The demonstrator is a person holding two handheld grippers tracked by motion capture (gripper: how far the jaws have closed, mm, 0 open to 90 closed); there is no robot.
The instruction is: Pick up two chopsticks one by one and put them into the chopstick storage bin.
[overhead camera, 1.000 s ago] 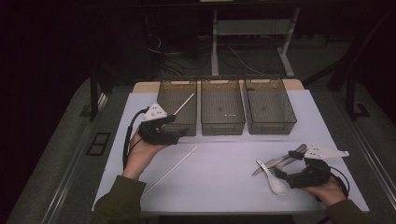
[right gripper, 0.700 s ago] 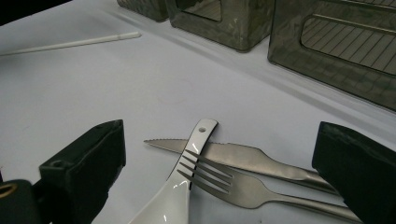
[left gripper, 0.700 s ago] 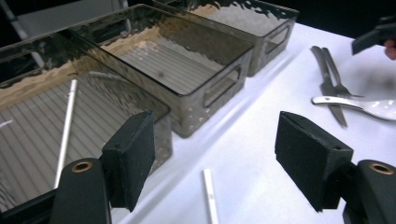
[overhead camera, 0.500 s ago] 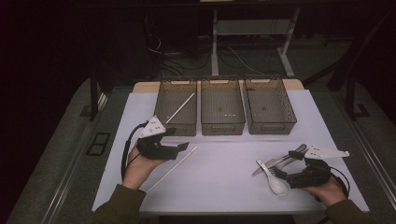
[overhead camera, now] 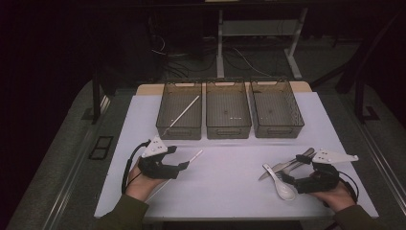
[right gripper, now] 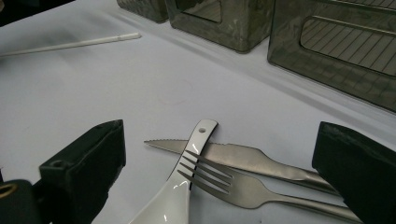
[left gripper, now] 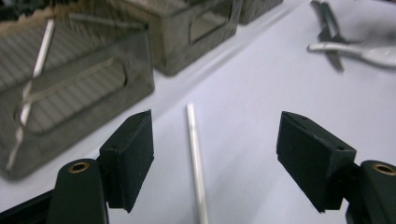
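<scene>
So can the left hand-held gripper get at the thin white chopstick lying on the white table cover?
Probably yes: the left hand-held gripper has open jaws straddling the thin white chopstick, with nothing between them.

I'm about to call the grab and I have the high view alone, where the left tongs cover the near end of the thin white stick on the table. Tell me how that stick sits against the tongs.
Observer: In the left gripper view the thin white stick lies flat on the white table between the open pads of the left tongs, touching neither.
Operator: Now sort out the cutlery pile by the right tongs.
Observer: In the right gripper view the steel fork rests its tines on the handle of the white ceramic spoon, and that handle crosses over the serrated steel knife.
Operator: Report the right tongs.
Observer: The right tongs stand open, one pad on either side of the pile, touching nothing.
</scene>
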